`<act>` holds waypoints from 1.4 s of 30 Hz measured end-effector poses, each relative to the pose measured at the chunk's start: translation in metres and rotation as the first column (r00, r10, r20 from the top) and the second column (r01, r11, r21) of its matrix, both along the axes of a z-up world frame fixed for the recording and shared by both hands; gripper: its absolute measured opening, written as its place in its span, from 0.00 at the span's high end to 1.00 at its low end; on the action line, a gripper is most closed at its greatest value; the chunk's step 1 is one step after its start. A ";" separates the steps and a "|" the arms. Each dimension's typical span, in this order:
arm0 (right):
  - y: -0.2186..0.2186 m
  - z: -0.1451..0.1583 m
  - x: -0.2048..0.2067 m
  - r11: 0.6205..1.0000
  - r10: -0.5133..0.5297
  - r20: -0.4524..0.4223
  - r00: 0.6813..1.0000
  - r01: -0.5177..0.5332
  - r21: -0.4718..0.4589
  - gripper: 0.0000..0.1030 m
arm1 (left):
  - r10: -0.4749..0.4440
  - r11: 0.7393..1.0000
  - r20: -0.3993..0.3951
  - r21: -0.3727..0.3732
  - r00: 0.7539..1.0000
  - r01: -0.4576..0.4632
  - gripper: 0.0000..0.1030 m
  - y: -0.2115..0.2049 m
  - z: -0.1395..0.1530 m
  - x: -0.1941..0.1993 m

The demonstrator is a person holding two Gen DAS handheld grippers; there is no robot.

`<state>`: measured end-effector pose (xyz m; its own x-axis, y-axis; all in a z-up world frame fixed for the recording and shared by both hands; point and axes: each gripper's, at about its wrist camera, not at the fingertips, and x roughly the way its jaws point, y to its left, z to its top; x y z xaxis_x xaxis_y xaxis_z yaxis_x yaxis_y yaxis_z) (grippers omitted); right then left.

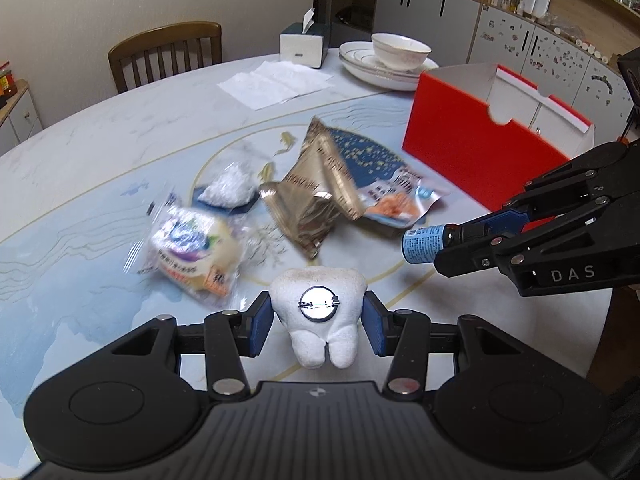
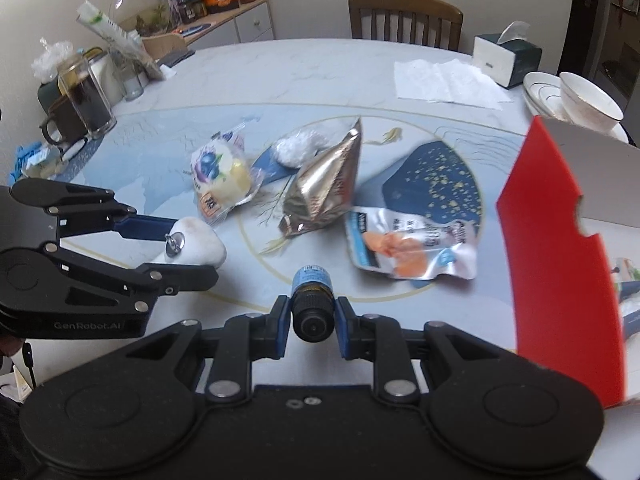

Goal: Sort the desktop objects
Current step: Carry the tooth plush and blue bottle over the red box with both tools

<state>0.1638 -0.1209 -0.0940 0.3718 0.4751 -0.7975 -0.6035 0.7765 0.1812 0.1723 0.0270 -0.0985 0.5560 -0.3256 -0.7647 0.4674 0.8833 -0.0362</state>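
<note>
Left wrist view: the left gripper (image 1: 318, 322) is pinched onto a white tooth-shaped plush (image 1: 318, 312) with a round pin badge on its face, and it's held up off the table (image 1: 80, 152). Off to the right of it, the right gripper (image 1: 436, 246) is seen clamped on a small blue-labelled bottle (image 1: 422, 244). Ahead of the fingers, four snack packs are left lying: a blueberry bun pack (image 1: 192, 248), a clear bag of white stuff (image 1: 230, 186), a gold foil pouch (image 1: 316, 196) and a silver torn packet (image 1: 396, 200). The red box (image 1: 472, 152) is further ahead, to the right.

Right wrist view: the bottle (image 2: 312, 280) is squeezed by its dark cap between the right gripper (image 2: 312, 320) pads. The red box (image 2: 560, 248) is close on the right; something is seen inside, too hidden to name. So roughly: two items picked up, none of the wrappers dealt with yet.
</note>
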 end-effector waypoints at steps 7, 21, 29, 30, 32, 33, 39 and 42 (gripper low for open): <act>-0.035 0.025 0.016 0.998 -0.019 0.027 0.999 0.017 0.055 0.78 | 0.010 1.000 0.032 -0.024 0.999 -0.009 0.55 -0.029 0.023 0.005; -0.123 0.063 0.059 0.991 -0.085 0.114 0.990 0.072 0.112 0.78 | -0.038 0.998 0.089 -0.050 0.995 0.043 0.55 -0.112 0.056 0.020; -0.176 0.060 0.083 0.985 -0.148 0.127 0.981 0.135 0.108 0.78 | -0.097 0.994 0.110 -0.035 0.989 0.102 0.55 -0.166 0.062 0.030; -0.183 0.059 0.085 0.984 -0.158 0.127 0.979 0.145 0.107 0.78 | -0.106 0.993 0.112 -0.034 0.988 0.110 0.55 -0.173 0.062 0.032; -0.196 0.057 0.090 0.981 -0.177 0.124 0.976 0.164 0.106 0.78 | -0.125 0.991 0.120 -0.029 0.985 0.130 0.55 -0.186 0.063 0.035; -0.202 0.056 0.092 0.979 -0.187 0.121 0.975 0.175 0.106 0.78 | -0.136 0.990 0.123 -0.024 0.983 0.140 0.55 -0.193 0.063 0.036; -0.234 0.049 0.104 0.971 -0.231 0.121 0.965 0.221 0.093 0.78 | -0.194 0.980 0.124 -0.009 0.973 0.196 0.55 -0.229 0.063 0.046; -0.248 0.045 0.111 0.968 -0.247 0.119 0.962 0.239 0.079 0.78 | -0.222 0.975 0.130 0.005 0.967 0.223 0.55 -0.247 0.065 0.053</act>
<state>0.2750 -0.3691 -0.0487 0.5785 0.4058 -0.7076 -0.4190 0.8921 0.1691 0.2252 -0.2202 -0.0339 0.5624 -0.4588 -0.6879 0.6531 0.7567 0.0292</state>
